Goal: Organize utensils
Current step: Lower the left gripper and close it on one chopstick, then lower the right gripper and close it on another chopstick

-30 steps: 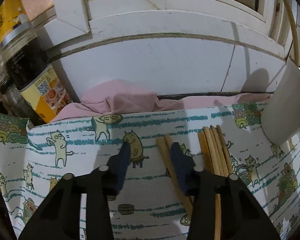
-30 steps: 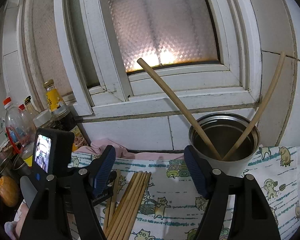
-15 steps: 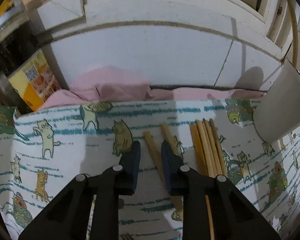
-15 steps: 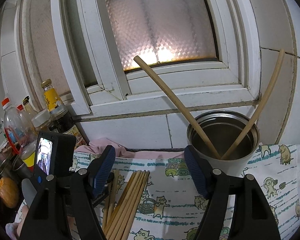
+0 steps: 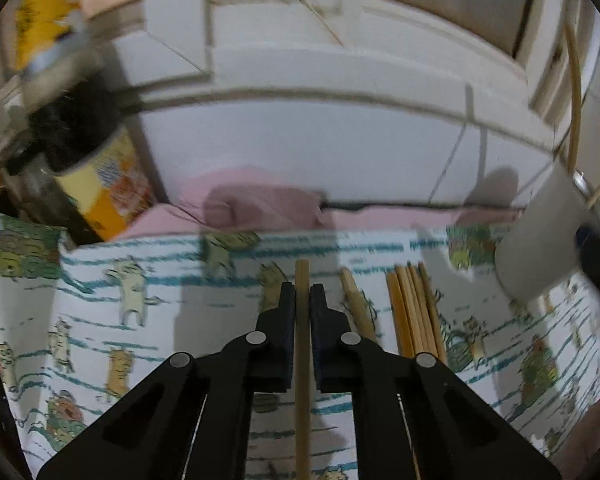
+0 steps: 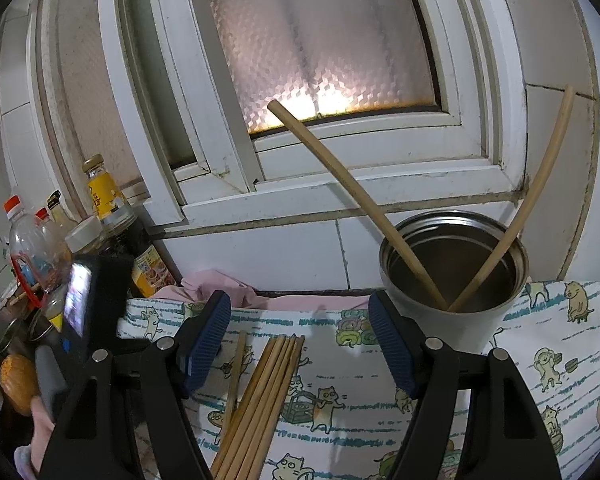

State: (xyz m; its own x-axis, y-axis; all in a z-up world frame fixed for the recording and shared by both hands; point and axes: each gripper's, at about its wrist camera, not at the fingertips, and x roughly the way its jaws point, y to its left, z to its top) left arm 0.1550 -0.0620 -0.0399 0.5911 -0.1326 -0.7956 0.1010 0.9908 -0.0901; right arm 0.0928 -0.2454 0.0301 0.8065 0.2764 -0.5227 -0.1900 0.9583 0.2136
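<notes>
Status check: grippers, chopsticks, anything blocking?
Left gripper just closed on one chopstick. Right gripper open, empty. Bundle on cloth; cup holds two. Nothing blocking.

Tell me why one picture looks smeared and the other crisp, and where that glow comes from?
Left wrist view: blurred throughout, worst on the bottle at the edge; the left gripper and its chopstick stay fairly sharp. Right wrist view: crisp, lit by a warm glow through the frosted window. Both views bend straight lines, fisheye fashion.

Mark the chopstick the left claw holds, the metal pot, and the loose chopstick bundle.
Held chopstick [image 5: 302,360]: left wrist view, shaft between the pads.
Metal pot [image 6: 452,332]: right wrist view, outer wall.
Chopstick bundle [image 6: 266,392]: right wrist view, mid shafts.
</notes>
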